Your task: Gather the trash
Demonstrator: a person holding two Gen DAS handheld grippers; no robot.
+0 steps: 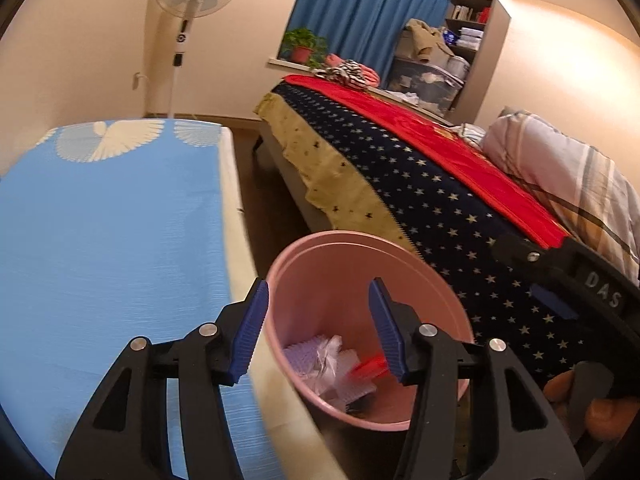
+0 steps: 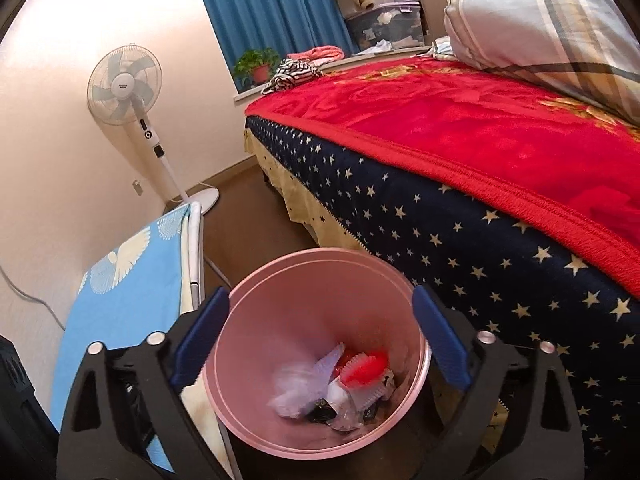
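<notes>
Trash [image 2: 344,384] lies heaped at the bottom of the pink bin [image 2: 248,380], which serves as the landmark for everything else. In the heap are crumpled clear and white plastic wrappers, a red ridged piece [image 2: 366,364] on top toward the bed side, and some small dark scraps below it. From the left wrist view the same pile [image 1: 332,364] shows low inside the bin [image 1: 320,280], with the red piece partly hidden behind one blue pad.

Above the bin's mouth hangs the right claw [image 2: 320,340], its jaws spread wide, one blue pad over each side of the rim, nothing between them. The left claw [image 1: 318,332] also stands open over the bin with nothing held; one pad sits above the rim on the table side and the other over the bin's inside. Part of a hand [image 1: 596,408] gripping the right tool's handle shows at the far bed side of the bin in the left view.

Beside the bin stands the table [image 1: 100,240], covered in a light blue cloth printed with a white bird. On the bin's other side, close against it, is the bed [image 2: 460,240], its side draped in navy fabric with pale stars and its top covered by a red blanket [image 2: 460,128]. A plaid pillow [image 2: 560,32] rests on the blanket, well away from the bin. Beyond the bin, past the table's far end, a white pedestal fan [image 2: 126,88] stands by the wall, and farther still a blue curtain [image 2: 276,4] hangs behind a potted plant [image 2: 256,64] on the sill.
</notes>
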